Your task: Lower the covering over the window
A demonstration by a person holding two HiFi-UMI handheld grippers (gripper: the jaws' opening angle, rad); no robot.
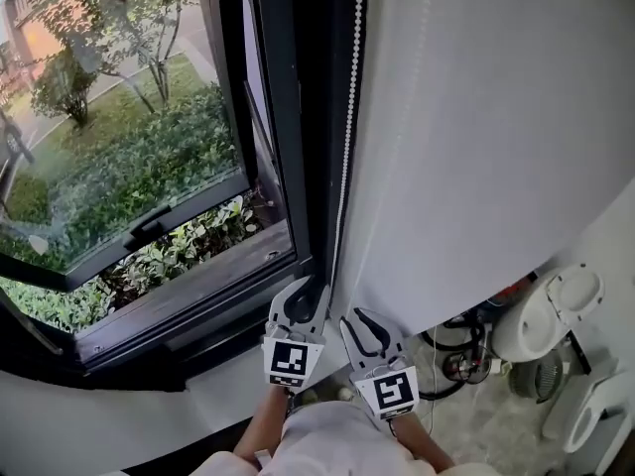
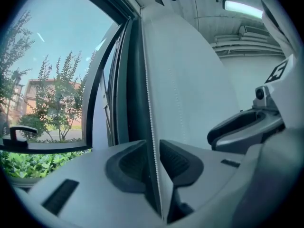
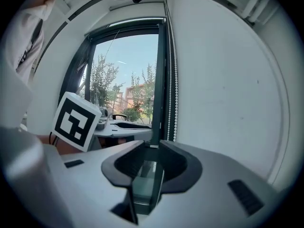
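Note:
A white bead chain [image 1: 344, 147] hangs down the dark window frame [image 1: 298, 117], at the edge of the white wall [image 1: 496, 117]. The glass [image 1: 119, 147] is uncovered and shows trees and shrubs. My left gripper [image 1: 301, 291] points at the chain's lower end. In the left gripper view the chain [image 2: 149, 103] runs down between the jaws of that gripper [image 2: 153, 148], which stand a little apart on either side of it without pressing. My right gripper [image 1: 363, 320] is just to its right; in its own view [image 3: 151, 148] the jaws are slightly parted with nothing in them, and the chain [image 3: 172, 89] hangs ahead.
The sash is swung outward, with a black handle [image 1: 159, 221] on its lower rail. A dark sill [image 1: 198, 286] runs below. White round appliances [image 1: 556, 315] and cables [image 1: 456, 355] lie on the floor at the right. A white sleeve [image 1: 327, 444] is at the bottom.

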